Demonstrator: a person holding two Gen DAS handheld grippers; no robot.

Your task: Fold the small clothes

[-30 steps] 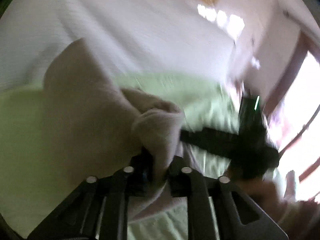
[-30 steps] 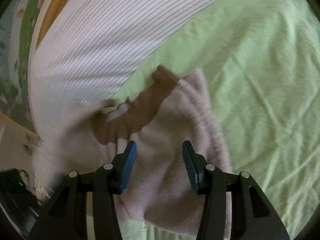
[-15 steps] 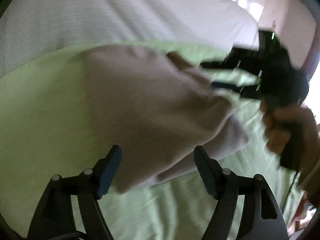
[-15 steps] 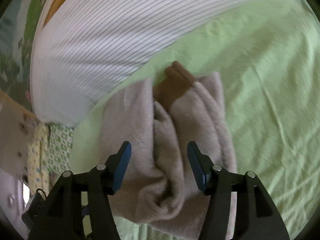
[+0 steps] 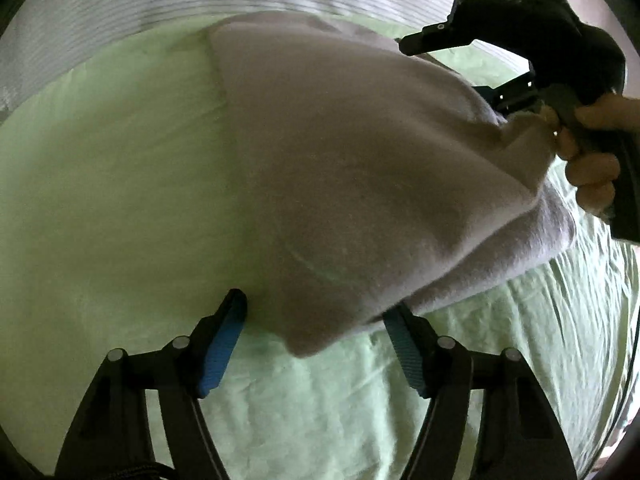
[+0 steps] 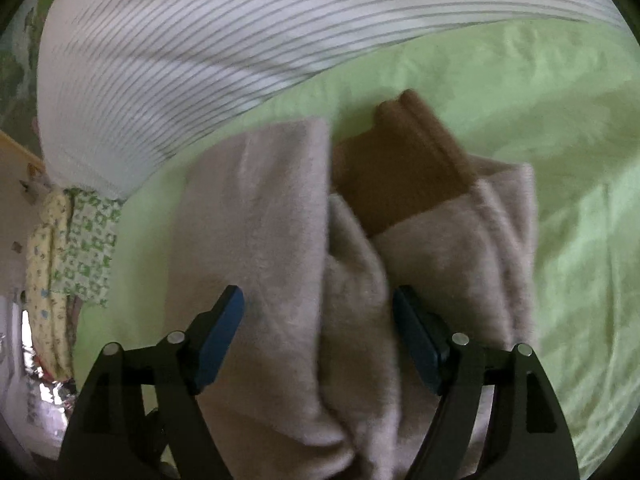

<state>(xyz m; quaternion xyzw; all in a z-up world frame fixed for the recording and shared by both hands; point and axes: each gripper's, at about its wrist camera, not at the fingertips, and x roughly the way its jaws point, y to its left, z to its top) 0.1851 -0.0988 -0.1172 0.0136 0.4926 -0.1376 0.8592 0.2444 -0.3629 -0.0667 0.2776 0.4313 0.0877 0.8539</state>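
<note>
Your left gripper and right gripper both gape empty over the fleece garment; soft, probably light. Pinch its doubled edge.

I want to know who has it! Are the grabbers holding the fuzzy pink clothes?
No. Both the left gripper and right gripper are open over the garment; nothing is held.

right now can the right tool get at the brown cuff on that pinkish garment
Probably yes: the right tool is open over the pinkish garment, and the brown cuff lies uncovered straight ahead, nothing between them.
</note>
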